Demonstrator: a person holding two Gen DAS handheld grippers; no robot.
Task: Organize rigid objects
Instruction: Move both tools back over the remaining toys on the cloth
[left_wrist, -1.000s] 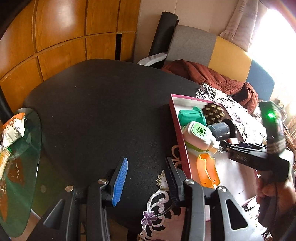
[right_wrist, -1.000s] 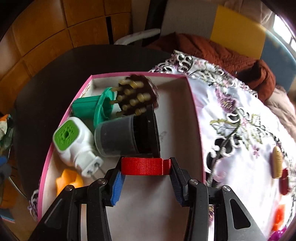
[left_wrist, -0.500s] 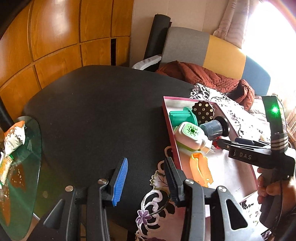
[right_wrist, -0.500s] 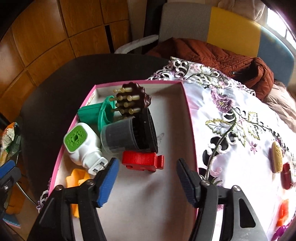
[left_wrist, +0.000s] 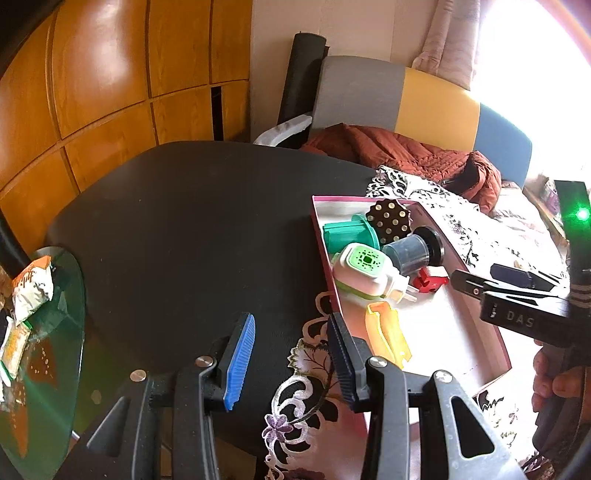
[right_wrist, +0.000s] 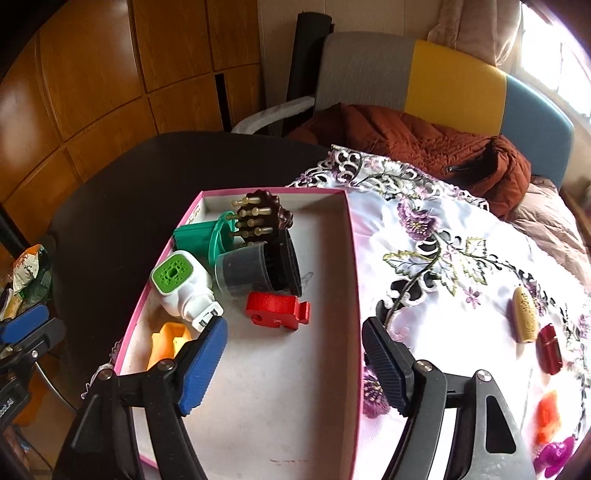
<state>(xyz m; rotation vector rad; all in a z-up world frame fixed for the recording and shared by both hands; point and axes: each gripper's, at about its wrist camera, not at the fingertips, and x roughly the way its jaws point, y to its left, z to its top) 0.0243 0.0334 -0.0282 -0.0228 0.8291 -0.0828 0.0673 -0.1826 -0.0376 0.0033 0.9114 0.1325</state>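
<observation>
A pink-rimmed box (right_wrist: 354, 280) sits on the floral cloth and holds a red block (right_wrist: 276, 309), a grey-black cup (right_wrist: 255, 271), a white-green plug (right_wrist: 181, 286), a green part (right_wrist: 199, 240), a brown studded disc (right_wrist: 262, 218) and an orange piece (right_wrist: 166, 341). My right gripper (right_wrist: 295, 363) is open and empty above the box's near half, back from the red block. My left gripper (left_wrist: 291, 363) is open and empty over the dark table, left of the box (left_wrist: 325, 251). The red block (left_wrist: 430, 282) also shows in the left wrist view.
On the cloth right of the box lie a tan oval (right_wrist: 524, 314), a dark red piece (right_wrist: 548, 349), an orange piece (right_wrist: 546, 415) and a purple piece (right_wrist: 556, 454). A glass side table (left_wrist: 40, 343) with snack packets stands left. A rust jacket (right_wrist: 424, 144) lies on the chair behind.
My right gripper has opened and let go of the red block, which now lies in the box beside the cup. The gripper has drawn back and up. The left gripper has shifted slightly.
</observation>
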